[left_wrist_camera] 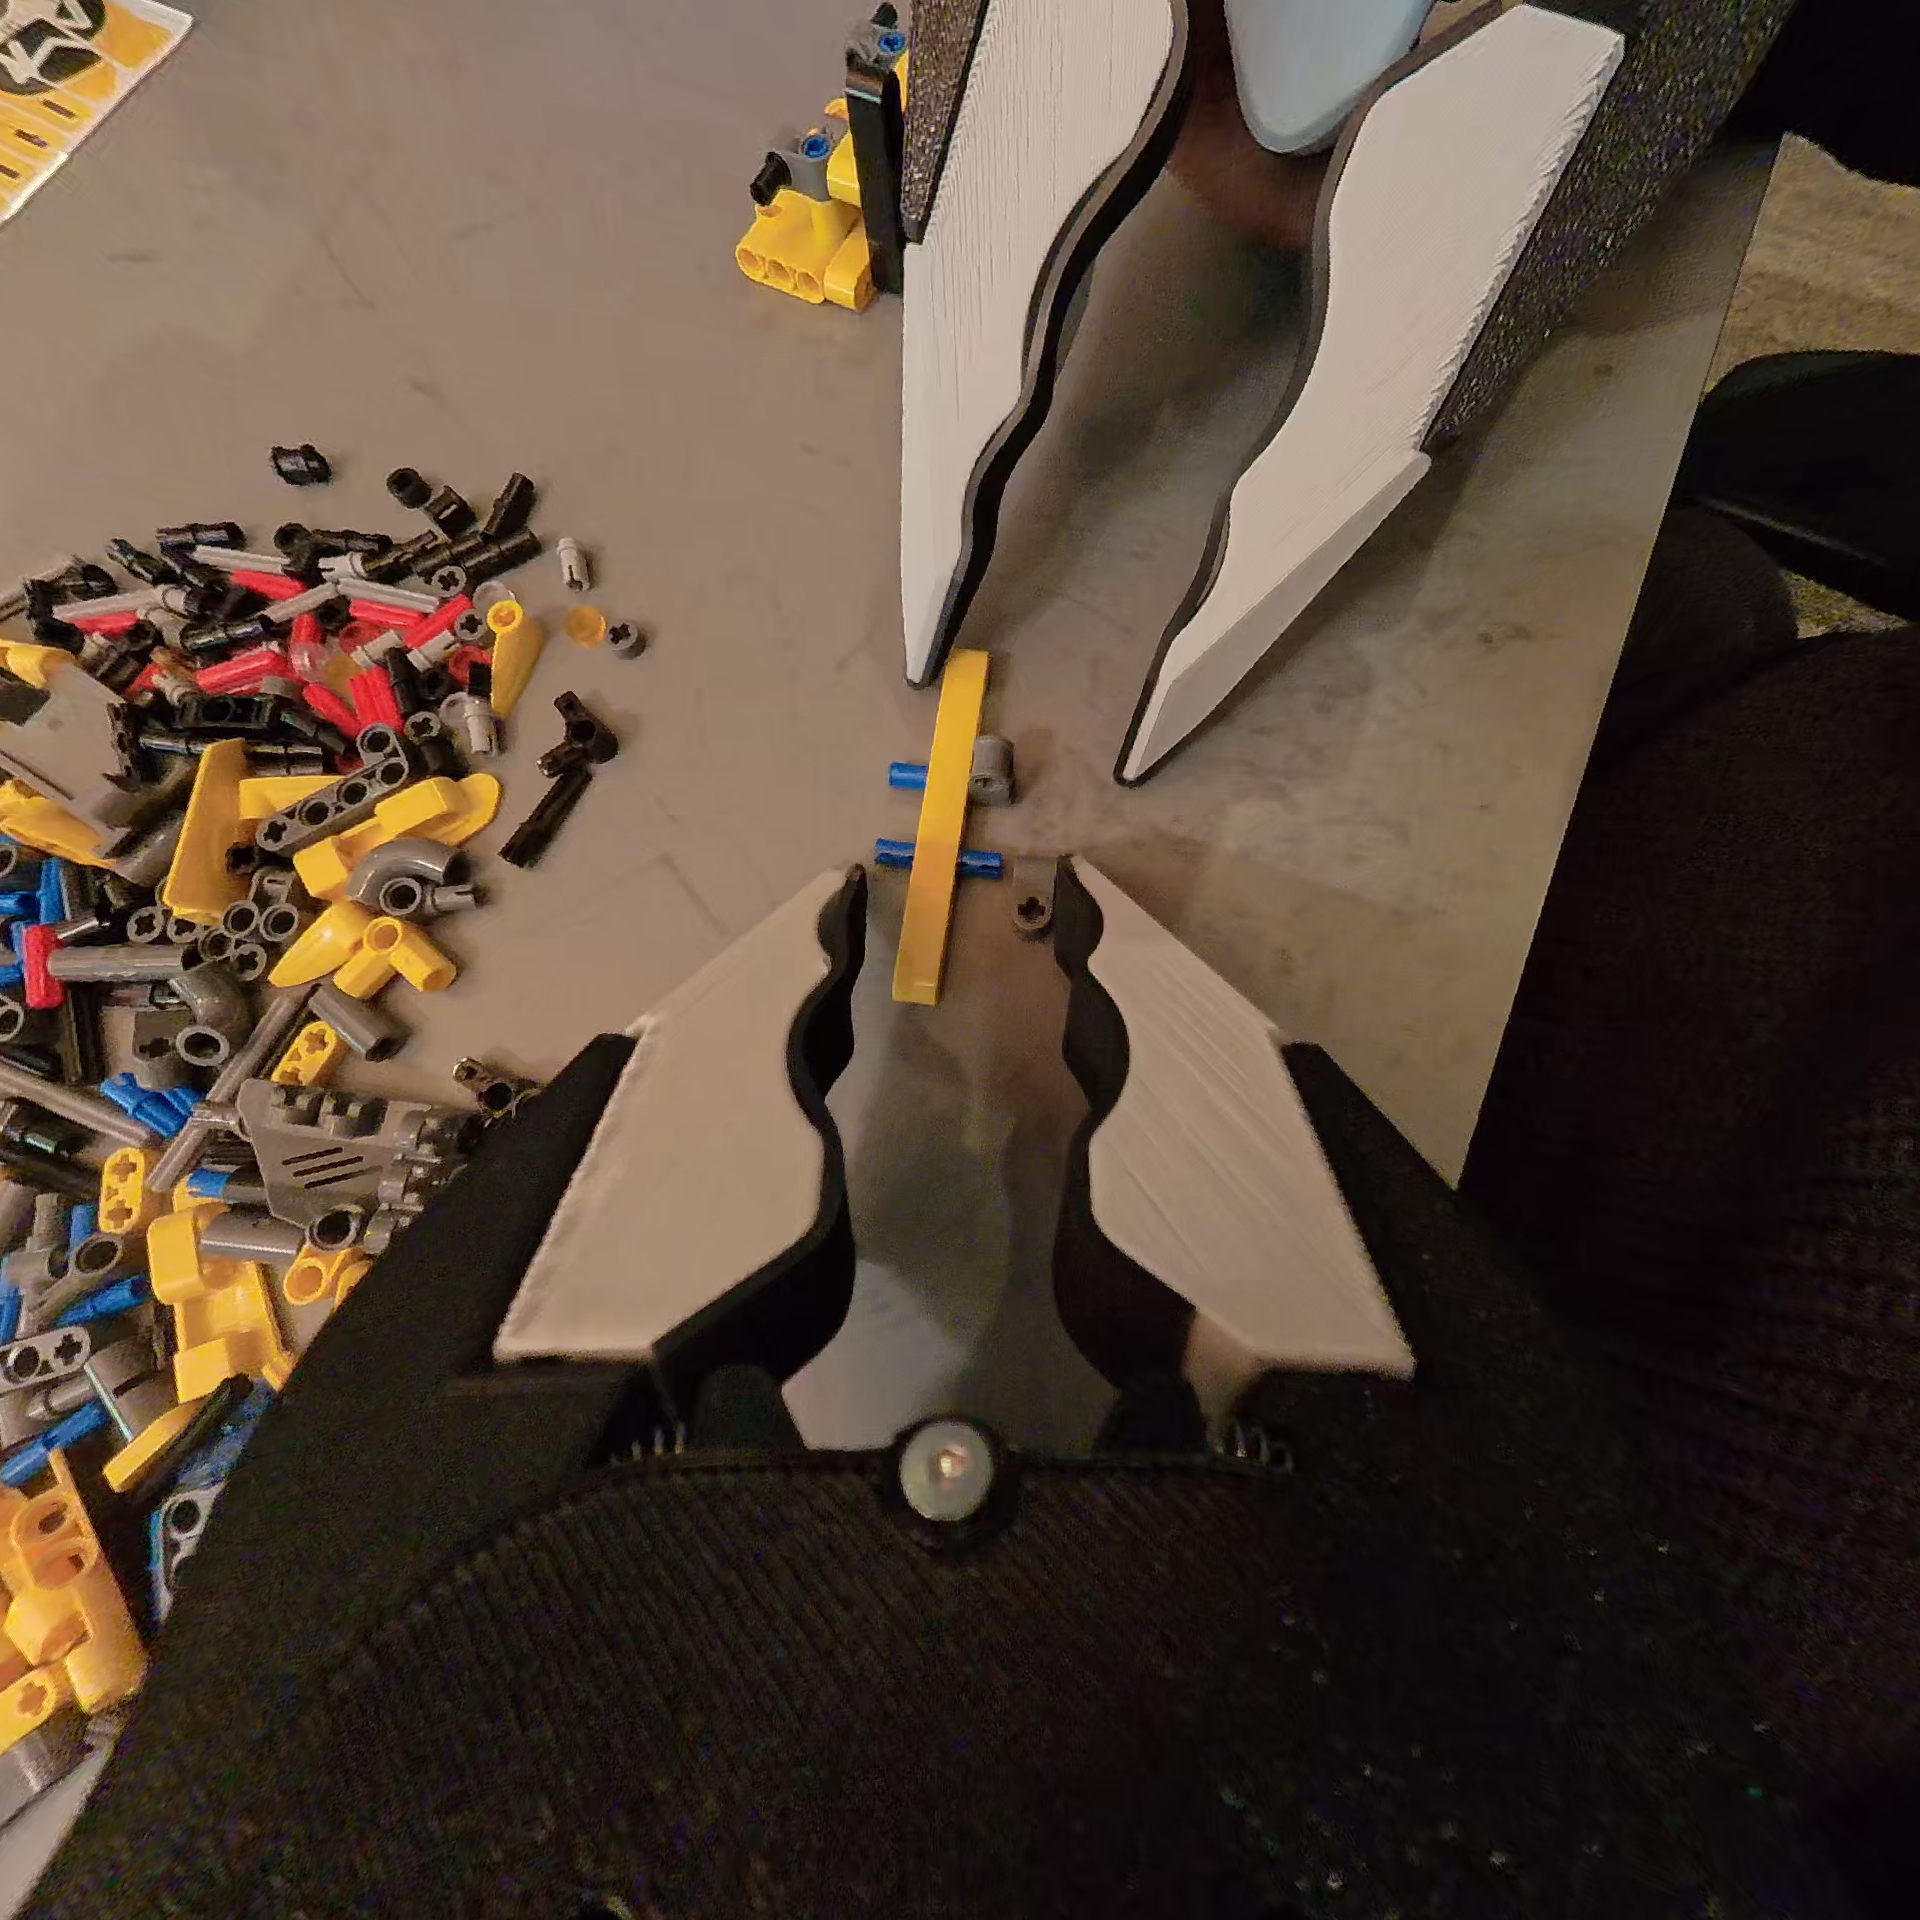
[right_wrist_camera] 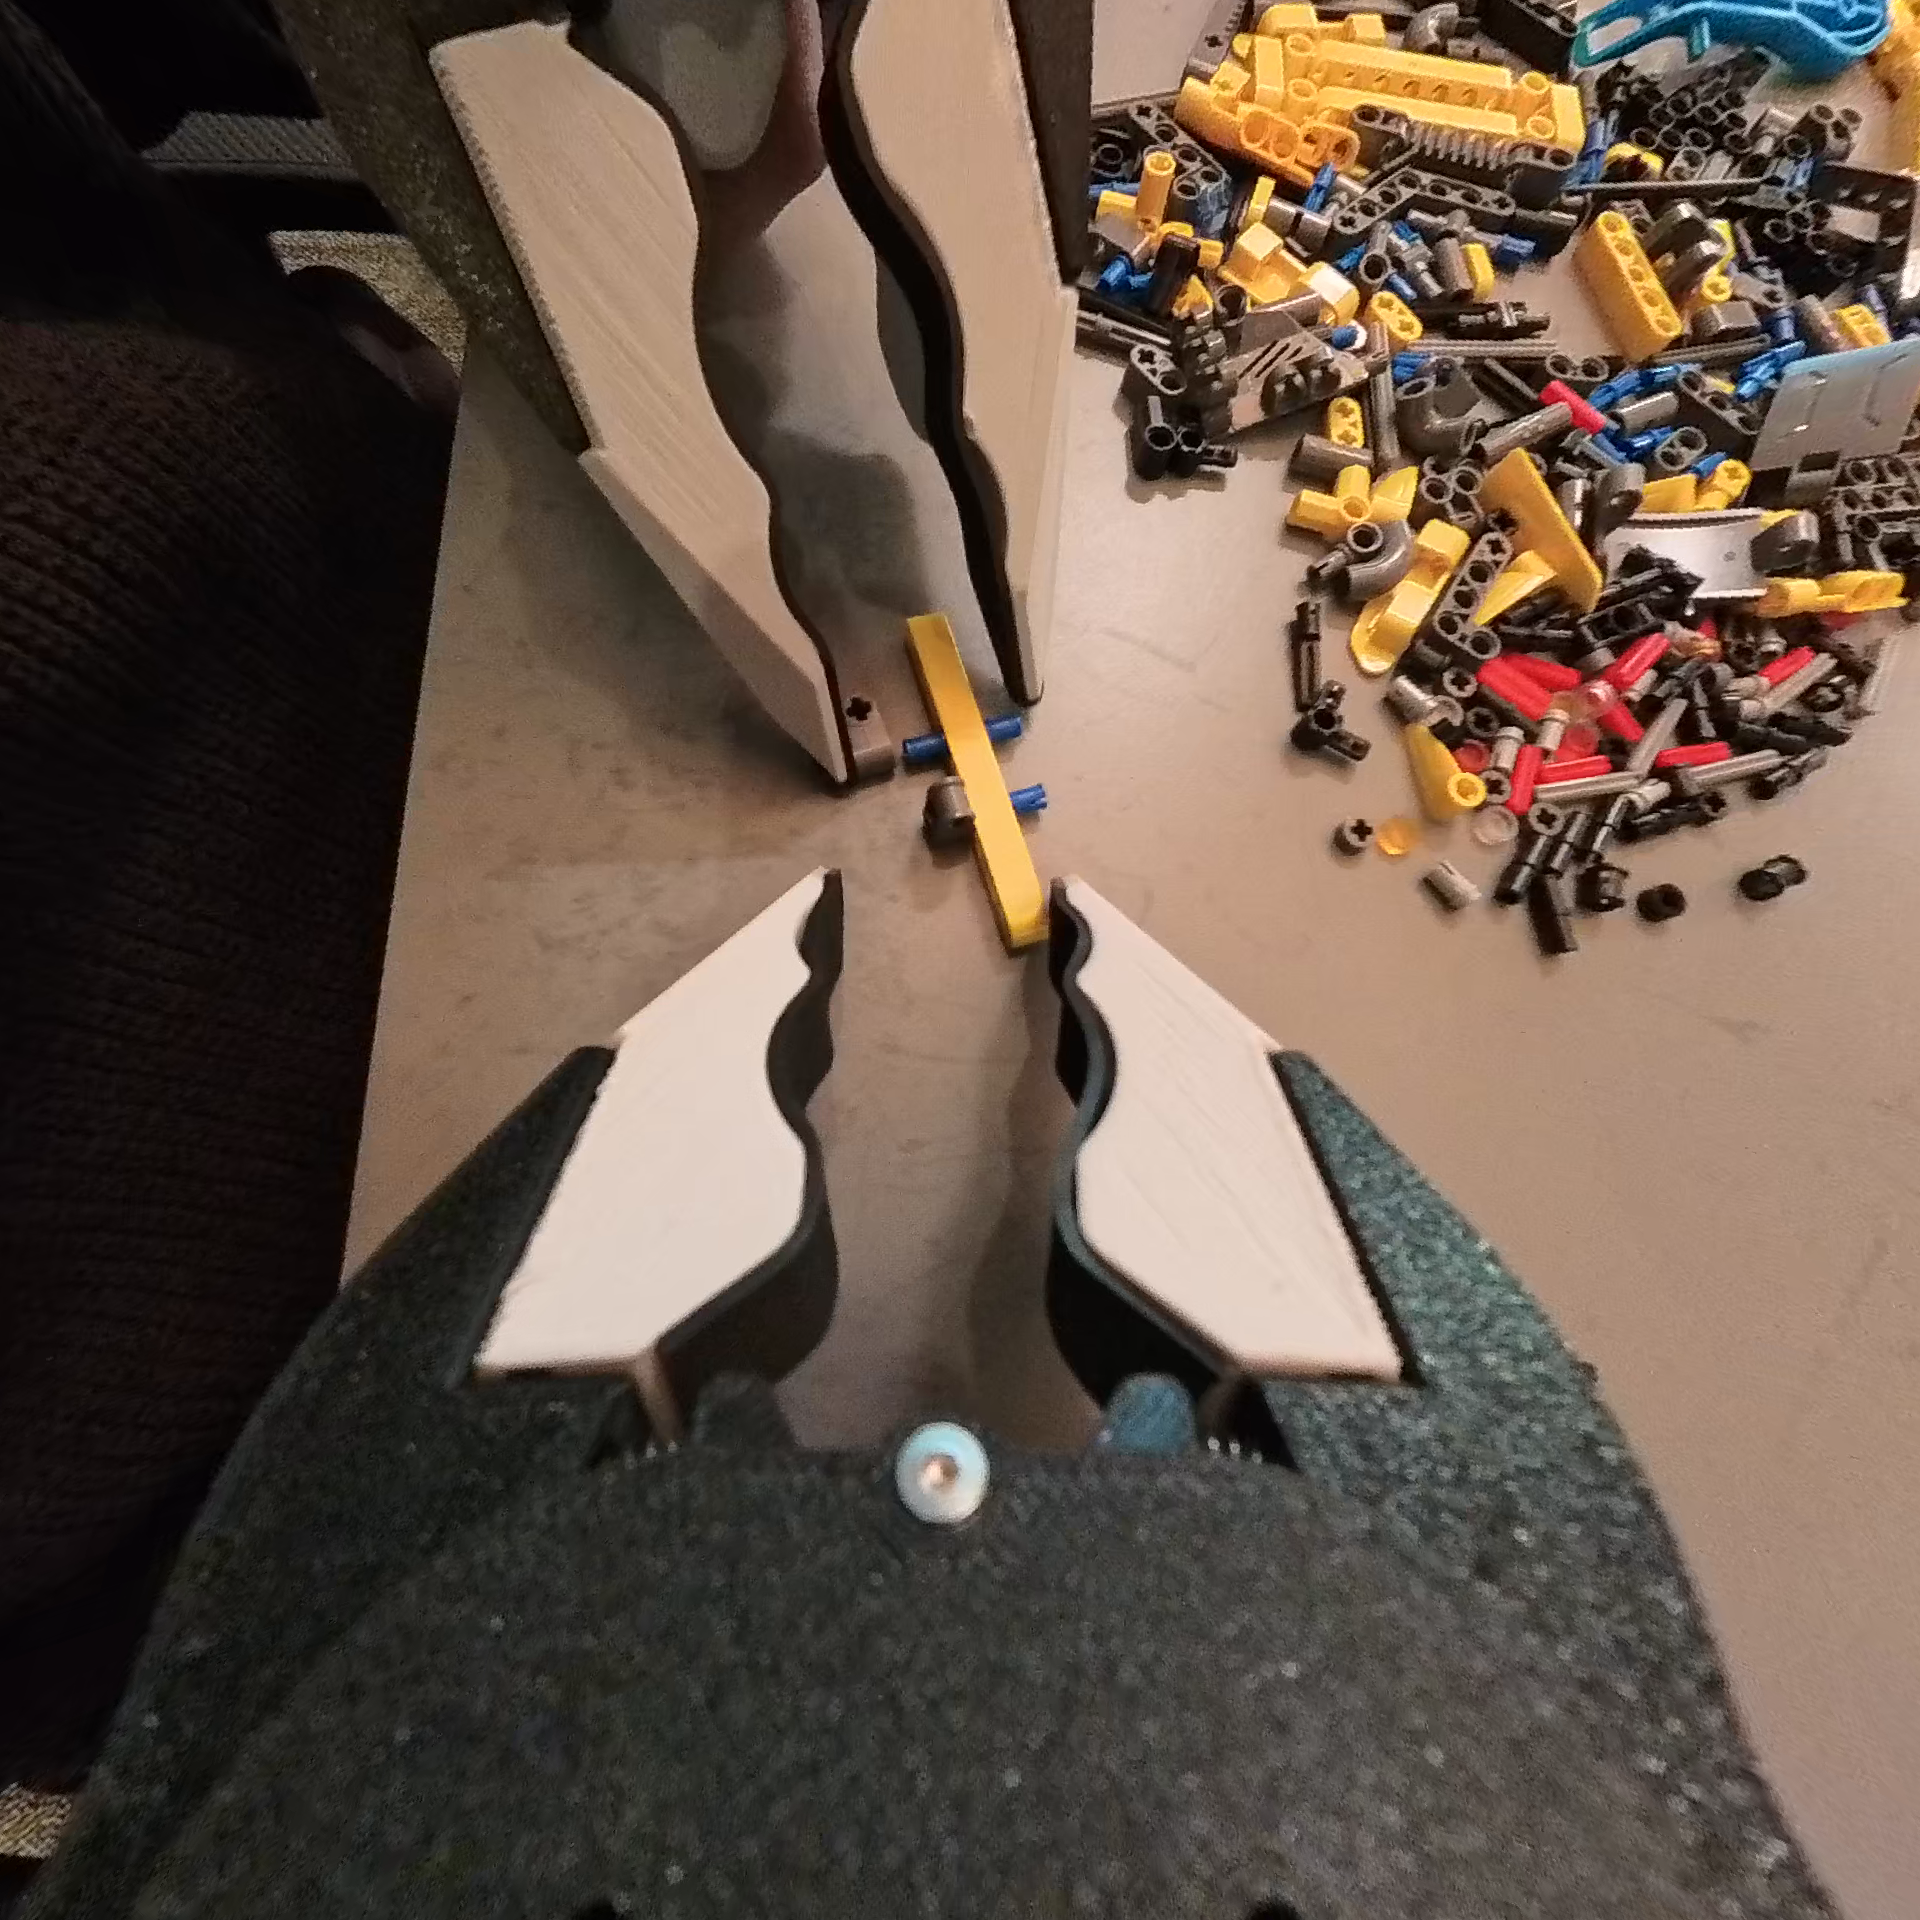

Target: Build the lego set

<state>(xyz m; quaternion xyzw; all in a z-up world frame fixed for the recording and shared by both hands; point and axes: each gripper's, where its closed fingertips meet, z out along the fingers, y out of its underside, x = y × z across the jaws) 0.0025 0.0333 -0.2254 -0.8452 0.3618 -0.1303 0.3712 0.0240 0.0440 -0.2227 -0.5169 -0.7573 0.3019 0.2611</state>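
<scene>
A thin yellow beam (left_wrist_camera: 943, 831) lies flat on the grey table (left_wrist_camera: 520, 312) with two blue pins (left_wrist_camera: 902, 774) through it and a grey connector (left_wrist_camera: 992, 771) on one pin. My left gripper (left_wrist_camera: 961, 871) is open, and the beam's near end lies loose between its fingers. A small grey cross-hole piece (left_wrist_camera: 1034, 906) sits by its right fingertip. My right gripper (left_wrist_camera: 1023, 727) faces it from the far side, open. In the right wrist view, my right gripper (right_wrist_camera: 945, 881) is open and the beam (right_wrist_camera: 971, 779) ends at its right fingertip. The left gripper (right_wrist_camera: 932, 732) straddles the far end.
A big pile of loose yellow, black, grey, red and blue parts (left_wrist_camera: 208, 935) lies left of the beam, and it also shows in the right wrist view (right_wrist_camera: 1558, 416). A small yellow-and-black assembly (left_wrist_camera: 821, 239) stands farther off. Dark knit cloth (left_wrist_camera: 1714, 1039) lies beyond the table's edge. Both grippers' tips are close together, under 4 cm apart.
</scene>
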